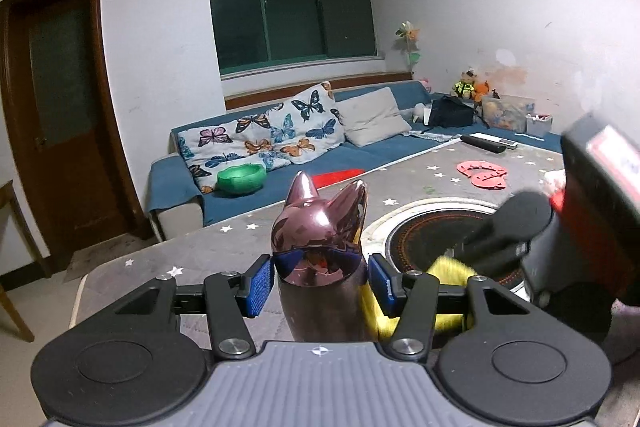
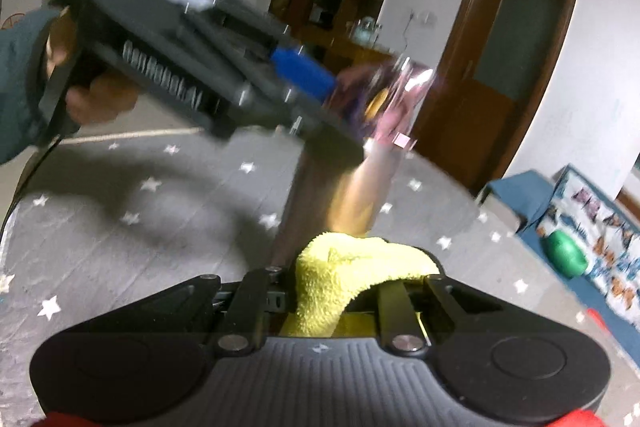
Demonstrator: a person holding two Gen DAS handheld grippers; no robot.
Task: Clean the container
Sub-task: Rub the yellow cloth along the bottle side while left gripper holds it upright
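Observation:
A shiny purple cat-shaped container (image 1: 320,239) stands upright between the blue pads of my left gripper (image 1: 322,281), which is shut on its body. In the right wrist view the container (image 2: 360,163) is blurred, with the left gripper (image 2: 296,67) around its upper part. My right gripper (image 2: 340,287) is shut on a yellow cloth (image 2: 344,279) and presses it against the container's lower side. The cloth (image 1: 440,291) also shows in the left wrist view, just right of the container, under the right gripper's body (image 1: 560,239).
A grey star-patterned table cover (image 1: 400,183) holds a round inset burner (image 1: 432,239), red-pink foam pieces (image 1: 482,173) and remotes (image 1: 488,143). A blue sofa (image 1: 280,163) with cushions and a green bowl (image 1: 241,179) stands behind. A wooden door (image 1: 60,115) is at left.

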